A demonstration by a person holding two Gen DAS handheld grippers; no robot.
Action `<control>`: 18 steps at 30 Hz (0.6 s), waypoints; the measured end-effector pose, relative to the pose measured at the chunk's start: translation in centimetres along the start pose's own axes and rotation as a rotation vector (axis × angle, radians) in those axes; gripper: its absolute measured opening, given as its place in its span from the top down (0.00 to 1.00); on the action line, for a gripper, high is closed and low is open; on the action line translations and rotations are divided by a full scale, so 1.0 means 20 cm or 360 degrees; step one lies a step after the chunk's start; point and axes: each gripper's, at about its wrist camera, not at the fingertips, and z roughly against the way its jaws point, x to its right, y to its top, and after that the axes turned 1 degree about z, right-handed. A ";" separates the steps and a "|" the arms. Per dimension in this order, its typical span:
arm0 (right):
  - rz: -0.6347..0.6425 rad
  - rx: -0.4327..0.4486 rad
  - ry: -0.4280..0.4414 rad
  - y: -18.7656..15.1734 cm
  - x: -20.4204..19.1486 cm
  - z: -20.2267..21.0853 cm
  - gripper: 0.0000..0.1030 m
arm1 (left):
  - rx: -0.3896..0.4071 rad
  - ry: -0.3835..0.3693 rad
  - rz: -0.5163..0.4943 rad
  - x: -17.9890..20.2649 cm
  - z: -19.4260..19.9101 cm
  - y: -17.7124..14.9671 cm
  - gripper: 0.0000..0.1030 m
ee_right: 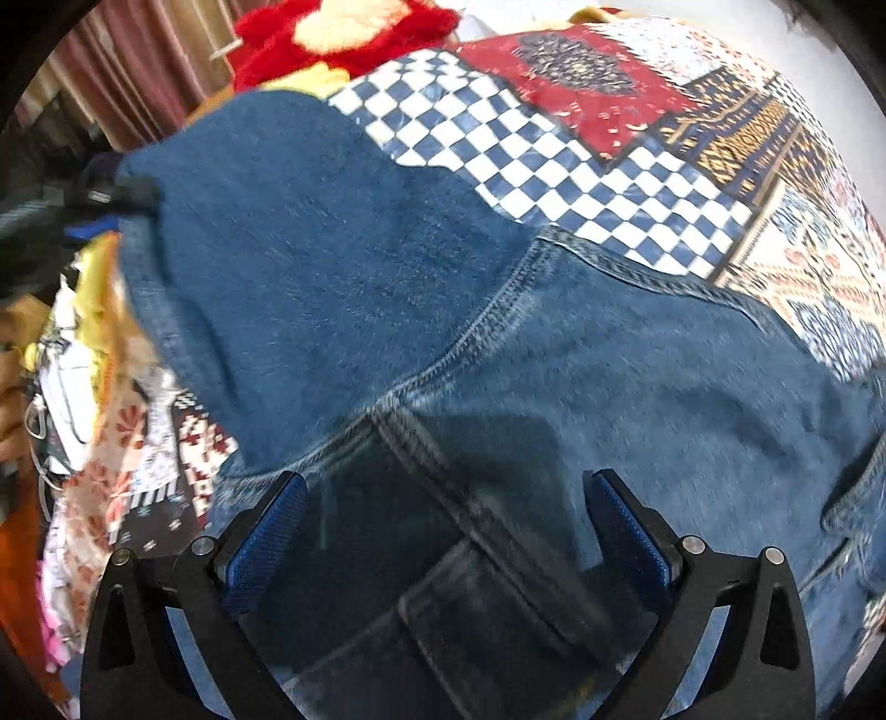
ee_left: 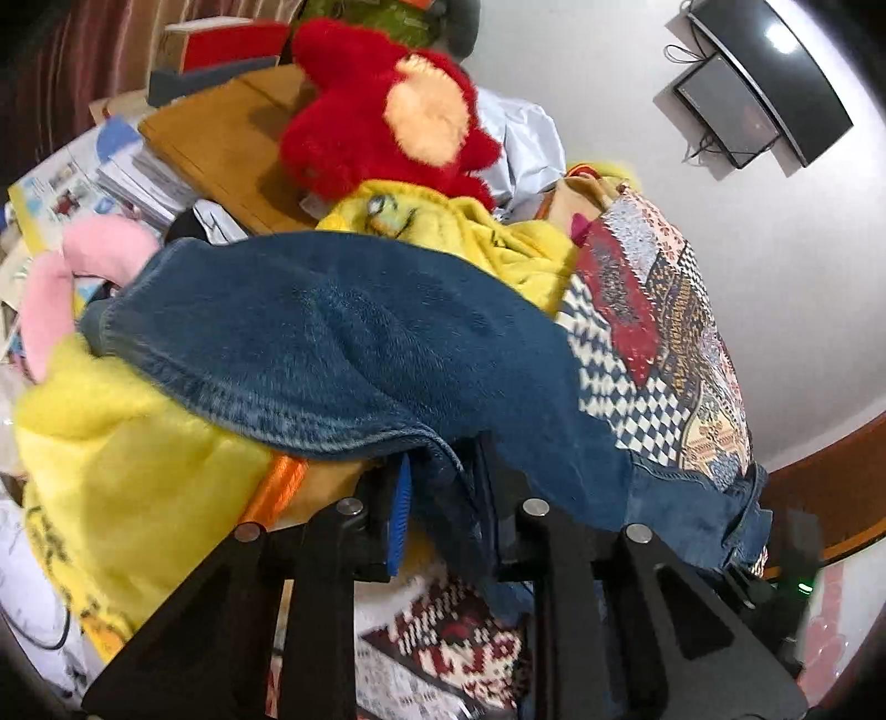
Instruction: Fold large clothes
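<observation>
Matt denim jacket (ee_right: 421, 310) (patchwork cloth panels).

White wall (ee_left: 637, 183) w/ a dark curved screen (ee_left: 775, 77) mounted high, bright light reflected on it. Reddish curtain (ee_left: 83, 66) at far left. Brown wood trim (ee_left: 830, 487) runs along wall's lower edge.

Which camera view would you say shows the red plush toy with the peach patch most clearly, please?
The left wrist view: the red plush toy with the peach patch shows nearly whole above the blue denim garment. The right wrist view catches only a blurred strip at its top edge.
</observation>
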 end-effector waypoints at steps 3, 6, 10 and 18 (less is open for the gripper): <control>-0.0071 0.0028 0.0054 -0.05 0.05 0.09 0.03 | 0.0006 -0.0012 0.0019 -0.03 -0.01 0.01 0.80; -0.0162 0.0067 0.0093 -0.11 0.14 0.20 0.03 | 0.0066 0.0139 -0.0112 0.06 0.04 0.01 0.94; -0.0287 0.0137 0.0067 -0.19 0.32 0.32 0.03 | 0.0296 0.0342 -0.0517 0.37 0.23 -0.03 0.94; -0.0572 0.0365 0.0029 -0.47 0.64 0.68 0.03 | 0.0373 -0.0164 -0.0981 1.02 0.47 -0.23 0.95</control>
